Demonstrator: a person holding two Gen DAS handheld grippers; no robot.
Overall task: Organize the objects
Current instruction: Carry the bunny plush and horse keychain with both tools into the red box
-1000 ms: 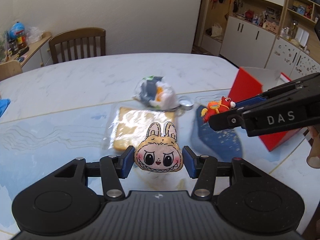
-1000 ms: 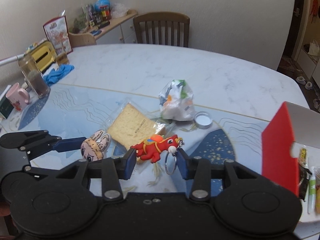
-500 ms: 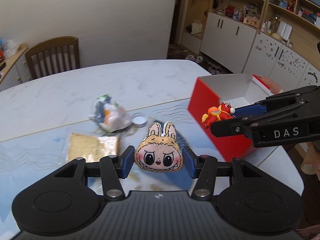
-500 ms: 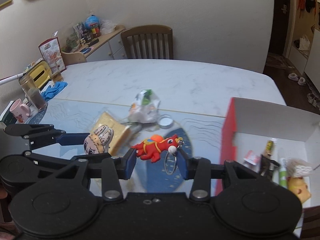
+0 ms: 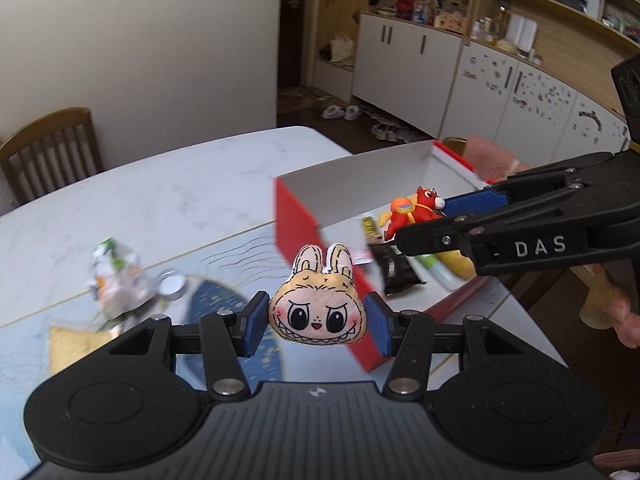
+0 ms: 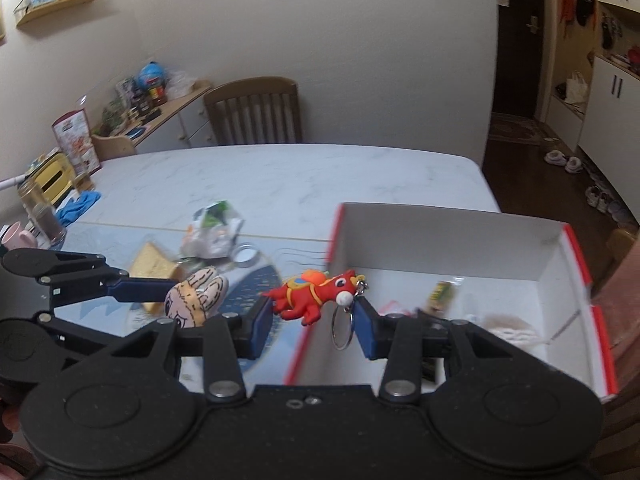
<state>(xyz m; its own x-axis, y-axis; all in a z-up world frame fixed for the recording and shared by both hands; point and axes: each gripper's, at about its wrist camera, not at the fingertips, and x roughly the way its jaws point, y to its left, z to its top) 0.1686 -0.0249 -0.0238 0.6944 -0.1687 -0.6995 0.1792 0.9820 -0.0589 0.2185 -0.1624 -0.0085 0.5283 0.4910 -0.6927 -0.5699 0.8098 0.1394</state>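
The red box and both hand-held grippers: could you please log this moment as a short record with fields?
left hand-held gripper: shut on the bunny-face plush, held in the air short of the box
right hand-held gripper: shut on the red horse keychain, at the box's near edge
red box: open on the table, white inside, already holding several small items
left on table: wrapped toast, clear bag, small tin lid
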